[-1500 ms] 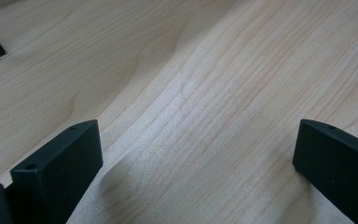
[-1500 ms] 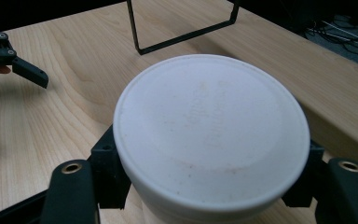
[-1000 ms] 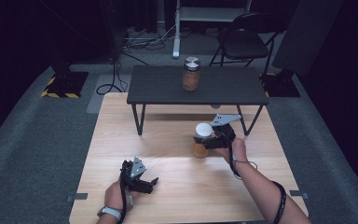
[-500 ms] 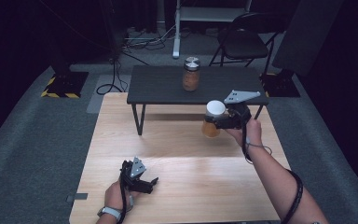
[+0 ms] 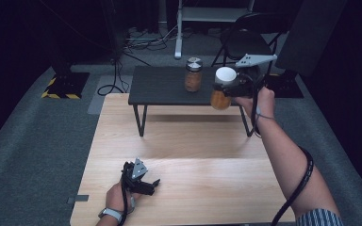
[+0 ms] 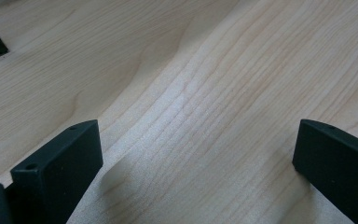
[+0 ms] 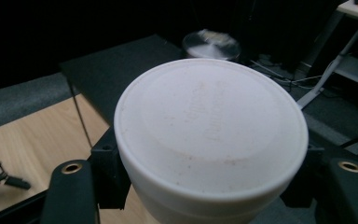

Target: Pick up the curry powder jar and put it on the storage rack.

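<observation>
My right gripper [image 5: 226, 88] is shut on a white-lidded jar [image 5: 222, 89] of amber contents, held in the air by the right end of the small black table [image 5: 160, 92]. In the right gripper view the jar's white lid [image 7: 212, 119] sits between the two black jaws. A second jar [image 5: 193, 74] with a silver lid [image 7: 210, 44] stands upright on the black table, just left of the held jar. My left gripper [image 5: 153, 184] rests low on the wooden tabletop [image 5: 193, 155] near its front edge, open, with bare wood between its fingers [image 6: 58, 165].
The black table stands on thin legs [image 5: 143, 120] at the far end of the wooden top. Beyond it are a folding chair [image 5: 245, 35], a white stand [image 5: 179, 28] and cables on grey carpet. A black cable [image 5: 297, 186] trails along the right forearm.
The right gripper has lifted the white-lidded jar off the wooden top and carried it up and away to the black table's right end. The left gripper has stayed put.
</observation>
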The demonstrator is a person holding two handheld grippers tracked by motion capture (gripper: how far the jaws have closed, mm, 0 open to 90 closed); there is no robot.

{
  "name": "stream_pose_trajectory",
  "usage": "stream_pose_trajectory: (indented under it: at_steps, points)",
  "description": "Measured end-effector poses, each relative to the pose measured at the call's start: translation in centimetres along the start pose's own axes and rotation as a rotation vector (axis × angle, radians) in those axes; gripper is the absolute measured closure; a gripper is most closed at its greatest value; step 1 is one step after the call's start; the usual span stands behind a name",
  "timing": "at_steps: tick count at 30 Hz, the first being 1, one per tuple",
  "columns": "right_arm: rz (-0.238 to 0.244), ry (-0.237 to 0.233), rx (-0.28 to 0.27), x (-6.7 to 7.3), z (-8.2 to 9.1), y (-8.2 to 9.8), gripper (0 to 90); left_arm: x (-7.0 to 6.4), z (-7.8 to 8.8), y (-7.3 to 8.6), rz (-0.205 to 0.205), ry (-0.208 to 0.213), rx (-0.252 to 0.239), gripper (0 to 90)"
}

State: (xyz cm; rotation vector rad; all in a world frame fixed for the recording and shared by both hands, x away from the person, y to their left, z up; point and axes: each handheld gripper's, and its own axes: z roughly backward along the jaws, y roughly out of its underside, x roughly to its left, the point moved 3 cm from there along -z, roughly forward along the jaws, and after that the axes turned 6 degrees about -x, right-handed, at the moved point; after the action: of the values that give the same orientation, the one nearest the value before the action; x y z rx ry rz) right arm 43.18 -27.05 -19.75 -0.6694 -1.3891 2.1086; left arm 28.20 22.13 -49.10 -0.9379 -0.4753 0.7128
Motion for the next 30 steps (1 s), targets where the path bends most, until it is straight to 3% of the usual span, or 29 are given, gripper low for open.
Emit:
stream_pose_trajectory:
  at_steps: [7, 15, 23, 30]
  points:
    - [-0.009, 0.060, -0.005, -1.8, -1.8, -2.1, 33.2, 0.1, 0.0, 0.0, 0.000, 0.003, 0.002, 0.9]
    - [-0.053, 0.088, 0.013, -4.0, -5.1, -1.8, 33.2, 0.3, -0.1, -0.1, 0.010, 0.008, 0.006, 0.9]
    - [-0.077, 0.075, 0.052, -5.0, -7.1, -1.1, 33.1, 0.2, -0.1, -0.1, 0.010, 0.007, 0.006, 0.9]
    - [-0.100, 0.058, 0.021, -5.8, -7.0, -0.2, 32.7, 0.2, -0.1, -0.1, 0.011, 0.005, 0.006, 0.9]
